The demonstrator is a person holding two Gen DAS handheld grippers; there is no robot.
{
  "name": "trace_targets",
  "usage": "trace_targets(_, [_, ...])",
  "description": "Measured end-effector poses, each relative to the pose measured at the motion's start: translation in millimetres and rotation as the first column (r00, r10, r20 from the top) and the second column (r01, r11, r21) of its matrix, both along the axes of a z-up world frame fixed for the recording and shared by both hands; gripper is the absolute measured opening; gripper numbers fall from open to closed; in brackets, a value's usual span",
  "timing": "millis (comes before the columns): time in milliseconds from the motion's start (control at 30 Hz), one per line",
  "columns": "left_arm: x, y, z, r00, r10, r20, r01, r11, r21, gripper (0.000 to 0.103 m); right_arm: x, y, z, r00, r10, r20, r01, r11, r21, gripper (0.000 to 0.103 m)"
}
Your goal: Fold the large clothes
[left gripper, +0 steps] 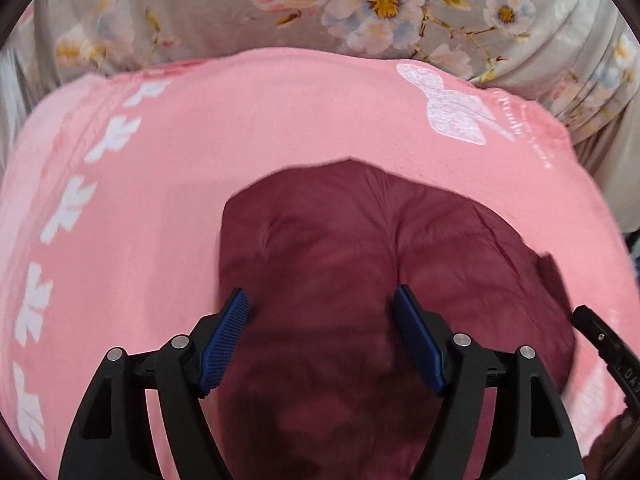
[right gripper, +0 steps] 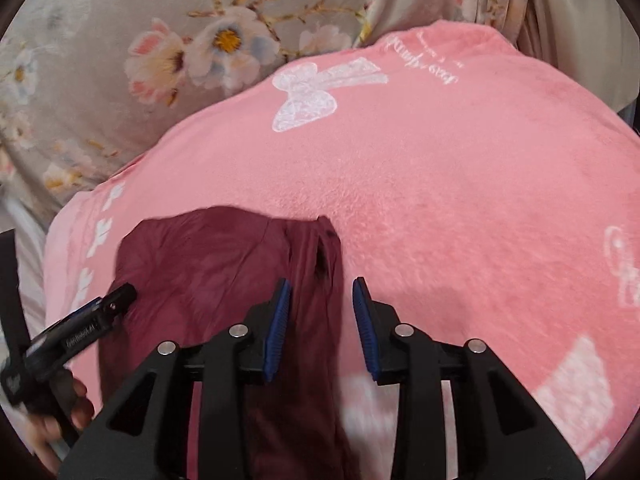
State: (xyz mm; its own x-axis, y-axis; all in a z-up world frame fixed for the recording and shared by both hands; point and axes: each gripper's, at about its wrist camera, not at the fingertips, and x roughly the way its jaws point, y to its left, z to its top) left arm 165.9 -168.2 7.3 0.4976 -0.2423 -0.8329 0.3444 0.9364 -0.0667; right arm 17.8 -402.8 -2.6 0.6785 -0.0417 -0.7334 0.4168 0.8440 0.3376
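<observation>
Maroon garment [left gripper: 360, 272] lies on pink blanket [left gripper: 240, 128], floral sheet [left gripper: 200, 8] beyond.

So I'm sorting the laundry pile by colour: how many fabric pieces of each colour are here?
Maroon: 1, the folded garment
Pink: 1, the blanket under it
Grey floral: 1, the sheet behind
Total: 3

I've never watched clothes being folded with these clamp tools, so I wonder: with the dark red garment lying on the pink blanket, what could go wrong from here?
The maroon garment lies loose; both the left gripper and the right gripper are open above it, so the fold may relax. The fluffy pink blanket underneath could get pinched along with it. The grippers hover close together and might bump.
</observation>
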Motion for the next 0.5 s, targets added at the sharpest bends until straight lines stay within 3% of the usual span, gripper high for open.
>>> trace_targets(133, [-35.0, 23.6, 4.1, 0.997, -0.022, -0.07, 0.02, 1.0, -0.024, 0.072, -34.6, 35.4, 2.3, 0.996, 0.087, -0.035, -0.088, 0.996, -0.027, 0.032])
trace_targets(267, [-60.3, 25.3, -12.4, 0.995, -0.029, -0.097, 0.034, 0.998, 0.051, 0.072, -37.6, 58.5, -34.1, 0.982, 0.135, -0.135, -0.139, 0.99, -0.023, 0.029])
trace_targets(500, [-83.4, 27.8, -24.4, 0.999, -0.02, -0.046, 0.025, 0.992, 0.121, 0.076, -47.1, 73.5, -52.1, 0.978, 0.138, -0.155, -0.149, 0.987, -0.066, 0.029])
